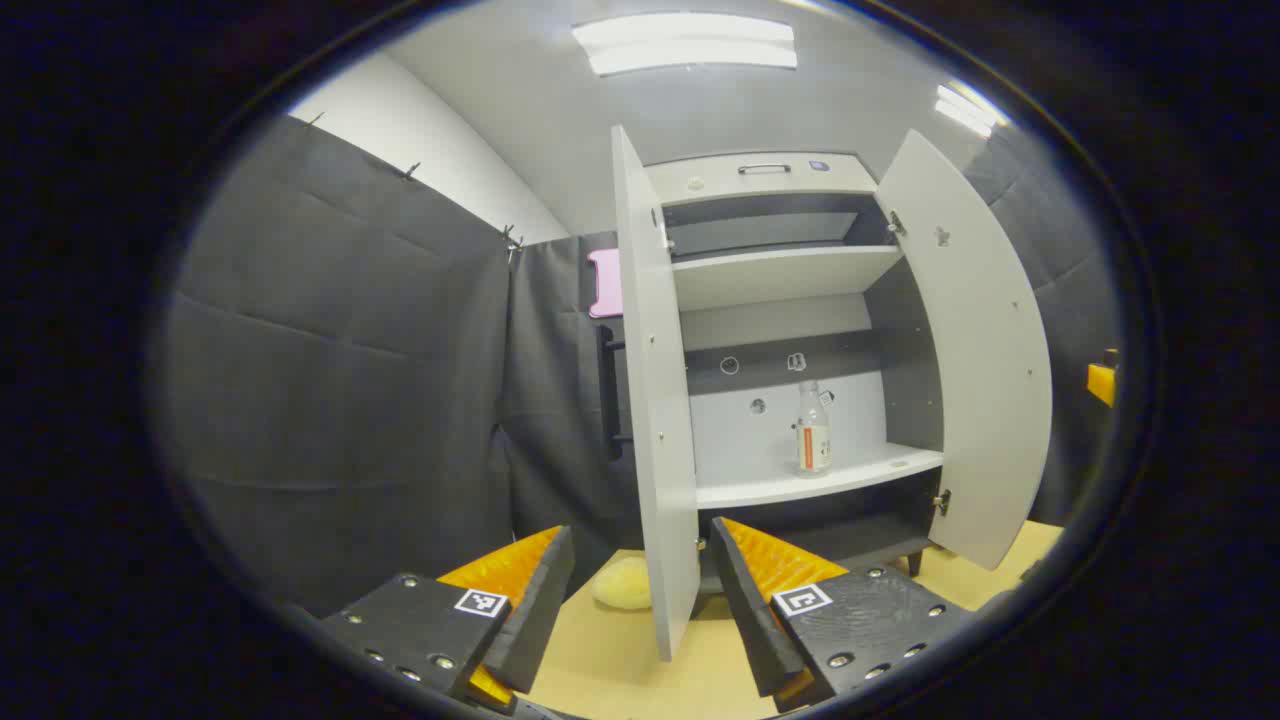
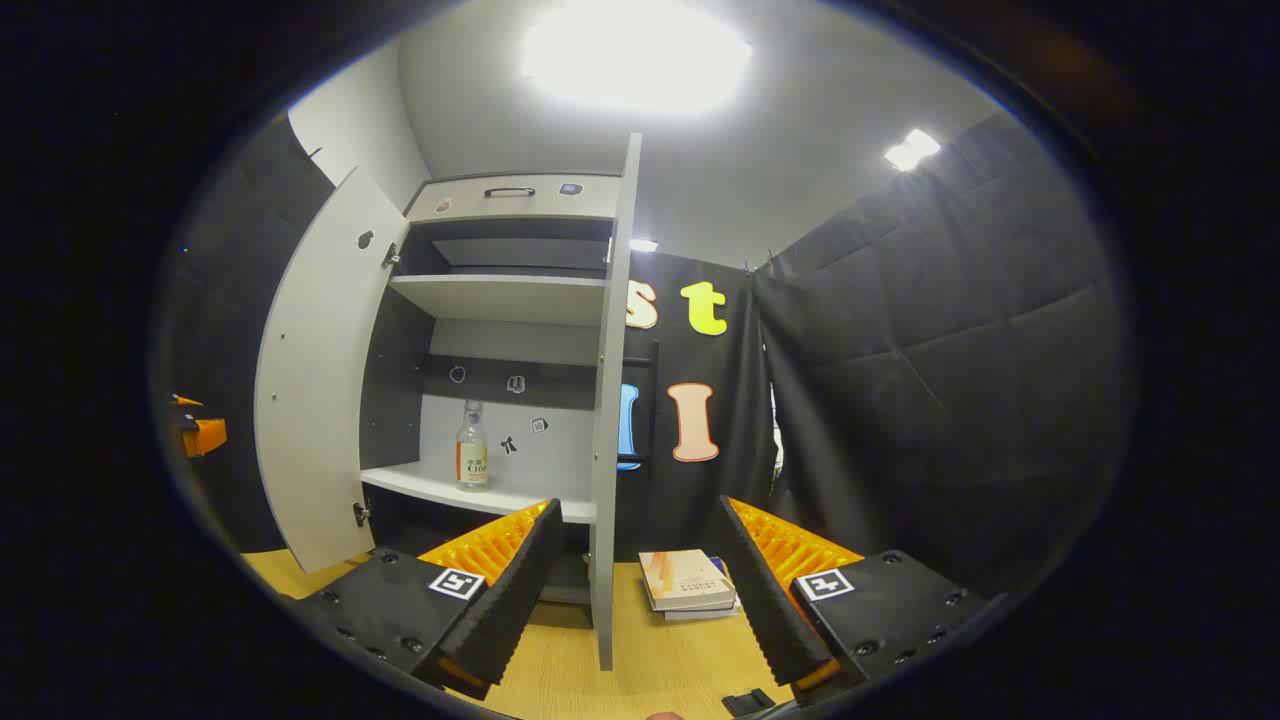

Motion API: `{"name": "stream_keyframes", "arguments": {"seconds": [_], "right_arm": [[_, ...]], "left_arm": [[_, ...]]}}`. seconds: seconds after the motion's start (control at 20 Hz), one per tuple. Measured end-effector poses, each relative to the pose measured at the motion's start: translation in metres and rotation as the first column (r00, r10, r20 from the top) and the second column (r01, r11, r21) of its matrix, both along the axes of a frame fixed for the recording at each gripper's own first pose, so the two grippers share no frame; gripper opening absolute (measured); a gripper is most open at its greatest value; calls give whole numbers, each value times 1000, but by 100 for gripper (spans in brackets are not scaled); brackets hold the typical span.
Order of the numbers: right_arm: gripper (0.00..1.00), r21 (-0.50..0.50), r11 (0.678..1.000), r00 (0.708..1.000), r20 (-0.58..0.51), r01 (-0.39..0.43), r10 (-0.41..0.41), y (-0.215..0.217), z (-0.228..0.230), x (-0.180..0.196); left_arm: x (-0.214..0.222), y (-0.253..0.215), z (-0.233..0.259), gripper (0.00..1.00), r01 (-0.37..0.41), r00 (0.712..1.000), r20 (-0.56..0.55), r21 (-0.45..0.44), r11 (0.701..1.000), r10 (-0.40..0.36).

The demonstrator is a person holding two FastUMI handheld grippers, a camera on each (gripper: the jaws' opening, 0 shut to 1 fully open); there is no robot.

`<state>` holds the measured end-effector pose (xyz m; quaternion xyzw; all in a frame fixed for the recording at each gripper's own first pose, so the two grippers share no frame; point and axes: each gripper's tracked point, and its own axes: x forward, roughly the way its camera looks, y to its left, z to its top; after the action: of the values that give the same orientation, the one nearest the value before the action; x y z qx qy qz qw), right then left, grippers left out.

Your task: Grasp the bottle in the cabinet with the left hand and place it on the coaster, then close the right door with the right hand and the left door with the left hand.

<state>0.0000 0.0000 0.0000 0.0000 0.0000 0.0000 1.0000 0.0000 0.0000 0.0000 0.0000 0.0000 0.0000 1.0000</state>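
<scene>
Bottle [image 1: 813, 428] stands upright on the lower shelf [image 1: 820, 478] of the cabinet [image 1: 765, 180], toward the back wall, clear of both grippers. Left door [image 1: 655, 400] and right door [image 1: 975, 350] both swung wide. Left gripper [image 1: 640, 600] held in front of the cabinet, fingers spread, nothing between them. Right gripper [image 2: 630, 590] likewise spread and empty, straddling the right door's edge. Books [image 2: 690, 582] lie on the table [image 2: 640, 670] beside the cabinet.
</scene>
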Motion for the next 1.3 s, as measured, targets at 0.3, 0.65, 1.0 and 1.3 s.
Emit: {"name": "stream_keyframes", "arguments": {"seconds": [0.3, 0.65, 1.0, 1.3], "right_arm": [[97, -1, 1000, 999, -24, 29, -29, 0, -2, 2], [97, -7, 1000, 999, -43, 25, -25, -3, -4, 10], [97, -24, 1000, 999, -36, 4, -5, -4, -4, 13], [97, -25, 999, 999, -39, -22, 22, -5, -6, 17]], "left_arm": [[-1, 0, -2, 81, -7, 1000, -16, -6, 1000, 7], [0, 3, -7, 81, -18, 999, -41, -24, 1000, 17], [-2, 2, -6, 81, -27, 999, -43, -32, 999, 25], [-8, -22, 1, 81, -15, 999, -44, -53, 998, 13]]}}
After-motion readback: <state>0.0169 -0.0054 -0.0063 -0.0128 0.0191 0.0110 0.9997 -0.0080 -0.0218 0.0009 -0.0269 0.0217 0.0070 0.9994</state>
